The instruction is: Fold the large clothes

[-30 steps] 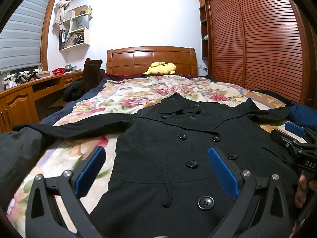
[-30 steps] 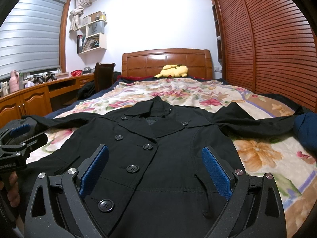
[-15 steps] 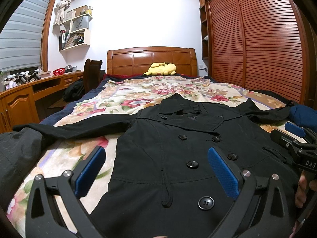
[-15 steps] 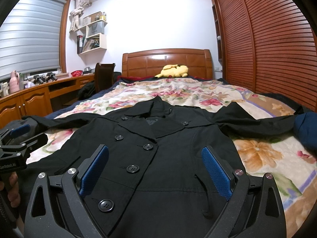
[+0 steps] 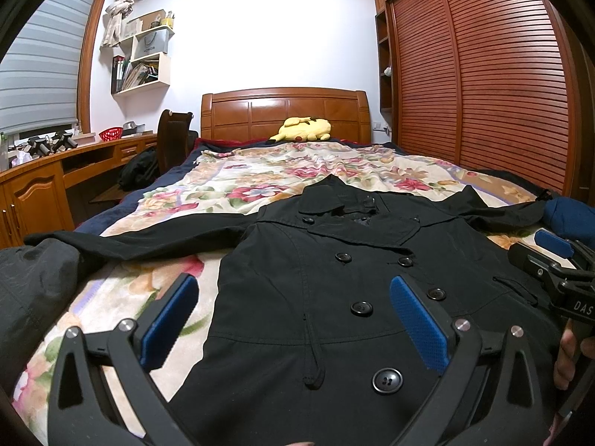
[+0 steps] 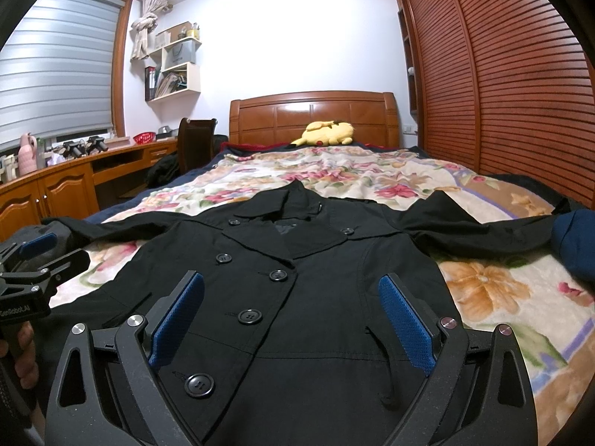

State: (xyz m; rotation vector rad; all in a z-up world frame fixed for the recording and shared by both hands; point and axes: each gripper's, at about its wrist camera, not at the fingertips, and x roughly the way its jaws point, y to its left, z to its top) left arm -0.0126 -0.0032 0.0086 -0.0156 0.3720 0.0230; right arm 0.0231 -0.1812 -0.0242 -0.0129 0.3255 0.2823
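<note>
A black double-breasted coat (image 5: 353,278) lies flat, front up, on the floral bedspread (image 5: 282,171), collar toward the headboard and both sleeves spread sideways. It also shows in the right wrist view (image 6: 316,282). My left gripper (image 5: 293,316) is open and empty, hovering over the coat's lower left part near its hem. My right gripper (image 6: 292,316) is open and empty over the coat's lower right part. Each gripper shows at the edge of the other's view.
A yellow plush toy (image 5: 303,130) lies by the wooden headboard (image 5: 286,111). A dark garment (image 5: 33,282) lies at the left, a blue one (image 5: 572,219) at the right. A wooden desk (image 5: 55,178) and chair (image 5: 173,137) stand left; the slatted wardrobe (image 5: 483,74) stands right.
</note>
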